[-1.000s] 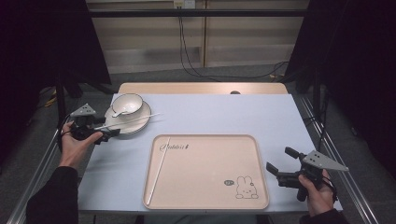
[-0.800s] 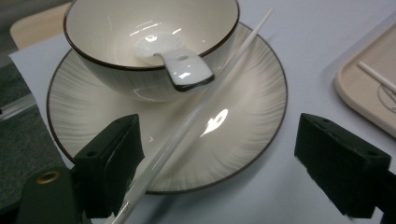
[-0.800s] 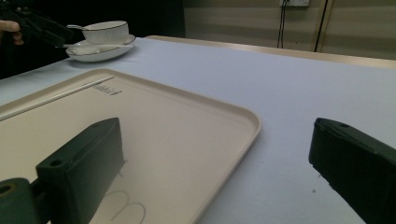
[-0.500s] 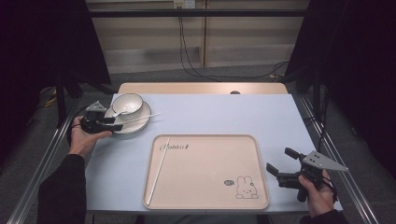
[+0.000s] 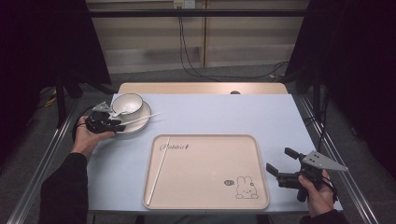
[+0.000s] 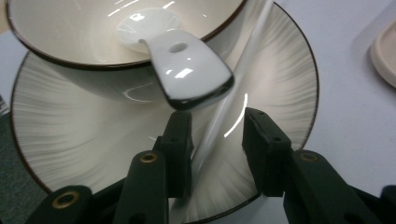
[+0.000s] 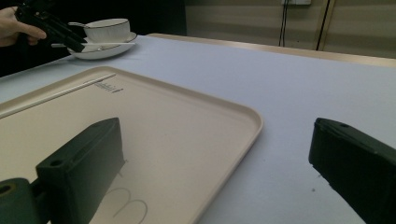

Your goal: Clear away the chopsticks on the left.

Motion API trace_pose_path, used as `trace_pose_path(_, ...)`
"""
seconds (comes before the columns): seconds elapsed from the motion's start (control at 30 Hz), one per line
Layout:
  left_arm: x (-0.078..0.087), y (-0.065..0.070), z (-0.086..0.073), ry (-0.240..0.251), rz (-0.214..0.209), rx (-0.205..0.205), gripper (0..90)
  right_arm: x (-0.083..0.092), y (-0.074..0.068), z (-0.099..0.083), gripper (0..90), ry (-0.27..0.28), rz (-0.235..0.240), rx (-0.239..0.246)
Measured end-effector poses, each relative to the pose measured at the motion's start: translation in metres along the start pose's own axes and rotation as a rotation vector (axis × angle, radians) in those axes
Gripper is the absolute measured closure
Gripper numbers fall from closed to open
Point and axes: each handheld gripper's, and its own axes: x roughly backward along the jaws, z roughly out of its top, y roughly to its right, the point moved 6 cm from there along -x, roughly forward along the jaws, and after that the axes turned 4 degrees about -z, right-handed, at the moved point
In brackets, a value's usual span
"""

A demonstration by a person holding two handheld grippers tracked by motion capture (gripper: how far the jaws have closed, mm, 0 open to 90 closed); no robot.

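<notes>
A white bowl [image 5: 127, 103] with a white spoon [image 6: 187, 65] in it stands on a ribbed plate [image 5: 142, 123] at the table's left. A pale chopstick [image 6: 243, 65] lies slanted across that plate. My left gripper [image 5: 119, 125] reaches over the plate's near rim; its jaws have just been closing and stand either side of the chopstick, with a gap still showing on the right. A second chopstick [image 5: 158, 170] lies on the beige rabbit tray [image 5: 205, 172]. My right gripper [image 5: 278, 159] rests open by the tray's right edge with nothing between its jaws.
The tray takes up the front middle of the light blue table [image 5: 224, 112]. A wooden strip [image 5: 201, 87] runs along the far edge, metal rails along both sides. Cables hang down the wall behind.
My left gripper has slid right over the plate's rim, and its jaws have narrowed around the chopstick. The right gripper has stayed where it was.
</notes>
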Motion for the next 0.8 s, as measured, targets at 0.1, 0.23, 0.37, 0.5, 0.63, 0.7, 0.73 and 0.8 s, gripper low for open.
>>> trace_pose_path(0.1, 0.001, 0.005, -0.001, -0.013, -0.023, -0.004, 63.9, 0.0, 0.001, 0.0, 2.5, -0.004, -0.003, 0.005)
trace_pose_path(0.23, -0.001, 0.006, -0.003, -0.021, -0.043, -0.005, 72.6, 0.0, 0.001, 0.0, 2.3, -0.002, -0.005, 0.004)
trace_pose_path(0.37, -0.003, 0.009, -0.001, -0.01, -0.062, -0.005, 76.5, -0.001, -0.001, -0.001, 2.3, -0.013, 0.002, -0.005)
trace_pose_path(0.5, -0.002, 0.011, 0.001, -0.016, -0.08, 0.003, 83.5, -0.002, 0.0, -0.001, 2.3, -0.015, 0.0, -0.001)
trace_pose_path(0.63, -0.001, 0.016, 0.004, -0.012, -0.11, 0.016, 83.8, -0.002, 0.0, 0.0, 2.3, -0.006, 0.006, -0.002)
trace_pose_path(0.7, 0.001, 0.017, 0.005, -0.012, -0.117, 0.021, 83.9, -0.002, 0.0, 0.0, 2.3, -0.01, 0.002, 0.001)
trace_pose_path(0.73, 0.001, 0.019, 0.006, -0.005, -0.125, 0.03, 84.0, -0.002, 0.0, 0.0, 2.3, -0.007, 0.006, -0.004)
trace_pose_path(0.8, 0.004, 0.02, 0.007, 0.0, -0.141, 0.049, 84.0, -0.002, 0.0, 0.0, 2.3, -0.005, 0.005, -0.007)
